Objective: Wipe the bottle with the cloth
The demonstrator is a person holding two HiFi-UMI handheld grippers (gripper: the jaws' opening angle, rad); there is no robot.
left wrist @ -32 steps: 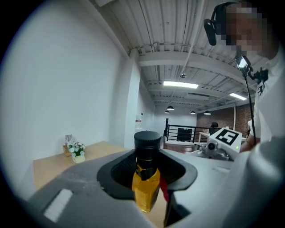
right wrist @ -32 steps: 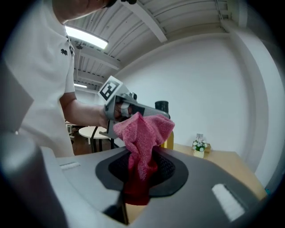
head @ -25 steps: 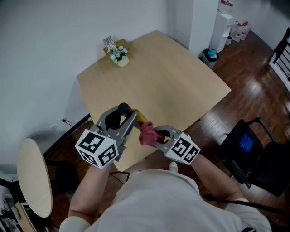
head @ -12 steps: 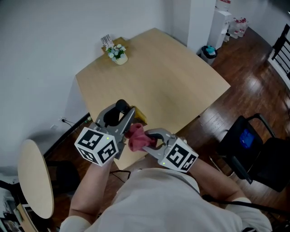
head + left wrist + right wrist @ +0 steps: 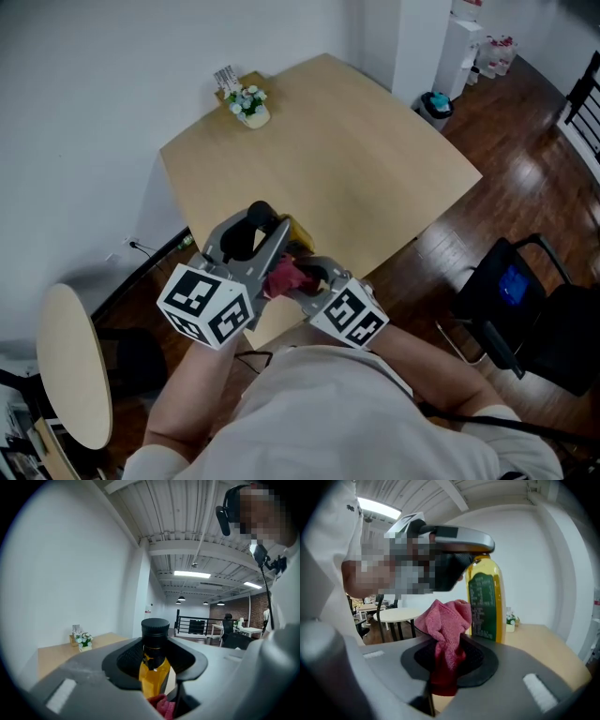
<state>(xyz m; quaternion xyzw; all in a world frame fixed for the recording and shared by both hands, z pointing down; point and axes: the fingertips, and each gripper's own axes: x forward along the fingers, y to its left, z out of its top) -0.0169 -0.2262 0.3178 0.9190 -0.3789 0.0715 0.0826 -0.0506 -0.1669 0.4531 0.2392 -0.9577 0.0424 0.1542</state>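
Note:
A yellow bottle (image 5: 153, 671) with a black cap and a green label (image 5: 483, 604) is clamped upright between the jaws of my left gripper (image 5: 265, 240), above the near edge of the wooden table (image 5: 337, 169). My right gripper (image 5: 298, 277) is shut on a bunched red cloth (image 5: 446, 630). The cloth (image 5: 282, 274) presses against the bottle's side, just right of the left jaws. In the head view only a sliver of the bottle (image 5: 299, 230) shows past the left gripper. A bit of the cloth (image 5: 164, 708) peeks in at the bottom of the left gripper view.
A small pot of white flowers (image 5: 248, 105) and a card holder (image 5: 227, 80) stand at the table's far left corner. A round side table (image 5: 67, 366) is at the left, a black chair (image 5: 525, 309) at the right on the dark wood floor.
My right gripper has carried the red cloth leftward, from beside the bottle to tight against it under the left jaws. The left gripper and bottle have stayed nearly still.

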